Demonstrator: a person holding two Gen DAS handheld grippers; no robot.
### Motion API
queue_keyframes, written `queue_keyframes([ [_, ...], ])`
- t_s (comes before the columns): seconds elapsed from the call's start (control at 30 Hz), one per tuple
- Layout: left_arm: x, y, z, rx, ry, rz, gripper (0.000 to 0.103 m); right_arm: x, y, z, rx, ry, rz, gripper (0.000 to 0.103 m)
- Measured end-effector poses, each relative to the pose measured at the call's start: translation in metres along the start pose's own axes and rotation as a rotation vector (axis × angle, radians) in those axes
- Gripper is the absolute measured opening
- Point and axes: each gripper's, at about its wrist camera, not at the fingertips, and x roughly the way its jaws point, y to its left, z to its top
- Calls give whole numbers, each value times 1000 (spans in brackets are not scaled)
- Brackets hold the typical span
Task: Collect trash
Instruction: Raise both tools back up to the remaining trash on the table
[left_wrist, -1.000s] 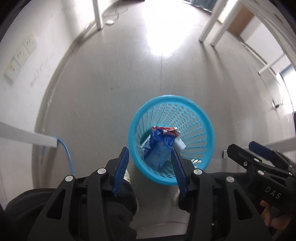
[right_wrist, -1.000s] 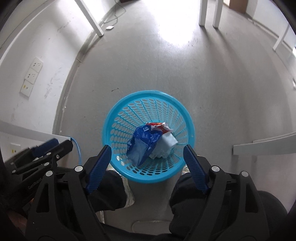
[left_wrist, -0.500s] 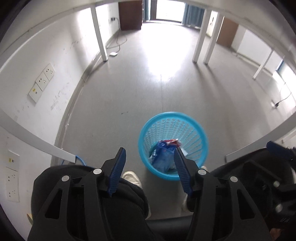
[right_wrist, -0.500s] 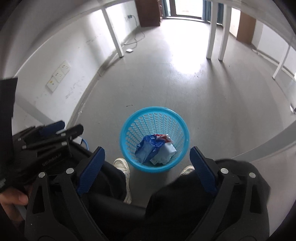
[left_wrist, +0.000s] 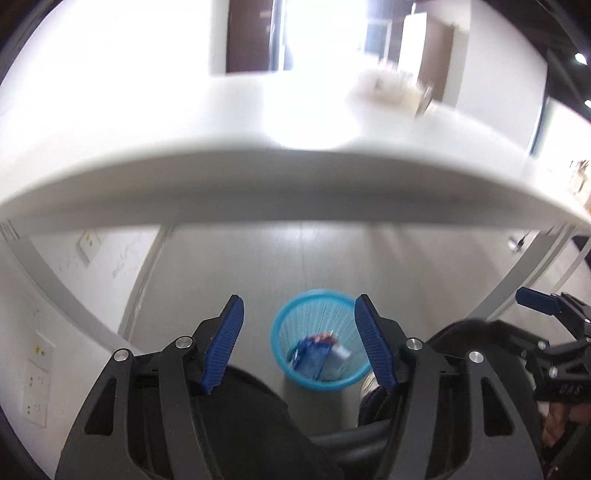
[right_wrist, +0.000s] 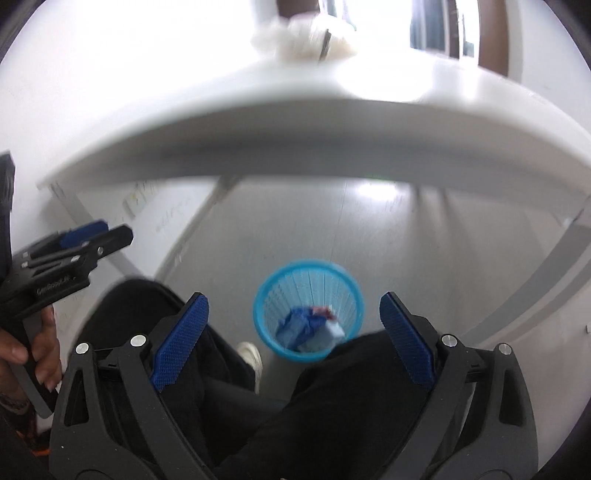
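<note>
Trash (left_wrist: 318, 353) lies in basket (left_wrist: 284, 325), far below empty fingers (left_wrist: 224, 343).

**Open left gripper above the blue bin, table edge overhead**

The left gripper (left_wrist: 299, 343) points down toward the floor, its jaws opening with nothing between the blue ribbed pads (left_wrist: 225, 343). Framed between them, farther off on the grey floor (left_wrist: 258, 266), stands a blue plastic basket (left_wrist: 295, 325) holding a crumpled blue wrapper (left_wrist: 308, 356) with a red patch and a pale scrap beside it. A white table (left_wrist: 258, 184) curves across the upper half, blurred; on its far right side sits a pale, indistinct heap (left_wrist: 391, 88). At the right edge the right gripper (left_wrist: 543, 302) shows, black with a blue pad. Dark trousers (left_wrist: 258, 417) fill the near foreground. Wall sockets (left_wrist: 37, 380) sit at left.
</note>
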Motion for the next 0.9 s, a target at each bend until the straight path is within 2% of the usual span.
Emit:
queue_keyframes([
  [0.2,-32,-6,24,35,-99,-73,66,-40,5,30,-20,-128,0,89],
  [0.37,-46,-6,56,44,-192,-64,70,-53,3,58,-25,-195,-15,89],
  [0.5,-53,-8,86,32,-249,-59,72,-50,2,85,-31,-222,-15,89],
  [0.67,-54,-10,130,-3,-294,-87,73,-41,2,123,-46,-255,-34,89],
  [0.9,-36,-20,174,-3,-312,-89,74,-14,-5,162,-25,-228,-25,89],
])
